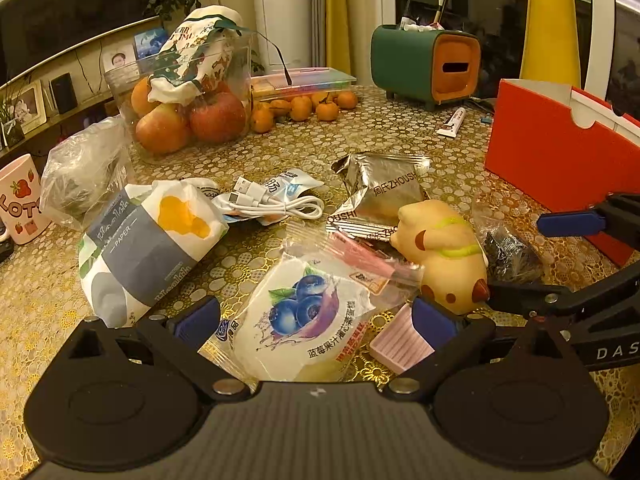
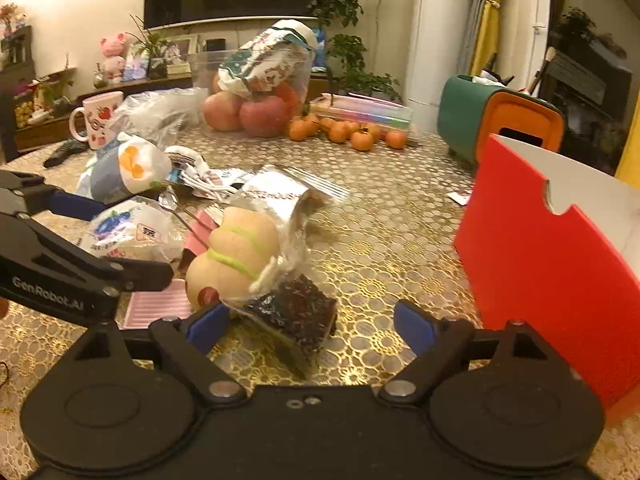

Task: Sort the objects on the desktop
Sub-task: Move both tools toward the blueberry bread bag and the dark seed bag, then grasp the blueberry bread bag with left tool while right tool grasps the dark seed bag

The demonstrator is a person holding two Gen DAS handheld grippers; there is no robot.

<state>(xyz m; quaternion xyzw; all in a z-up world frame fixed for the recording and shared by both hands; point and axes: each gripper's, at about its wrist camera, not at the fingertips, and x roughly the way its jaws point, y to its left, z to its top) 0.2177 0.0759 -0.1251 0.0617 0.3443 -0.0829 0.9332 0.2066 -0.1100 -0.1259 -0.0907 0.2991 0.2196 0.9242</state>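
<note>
My left gripper (image 1: 316,322) stands open around a white blueberry snack packet (image 1: 304,316), with its pads clear of the wrapper on both sides. My right gripper (image 2: 312,326) is open around a dark snack bar in clear wrap (image 2: 296,312), with a gap on its right side. A tan toy dog (image 1: 444,256) with green bands lies between the two packets. Behind it sit a silver foil packet (image 1: 384,192), a white cable (image 1: 276,204) and a tissue pack (image 1: 148,244). In the right wrist view the left gripper (image 2: 120,236) straddles the blueberry packet (image 2: 120,232).
A red open box (image 2: 552,256) stands close on the right. A pink ribbed card (image 1: 400,344) lies under the left gripper's right finger. Farther back are a clear bin of apples (image 1: 184,100), tangerines (image 1: 304,108), a green-orange holder (image 1: 424,64), a mug (image 1: 20,200) and a plastic bag (image 1: 84,172).
</note>
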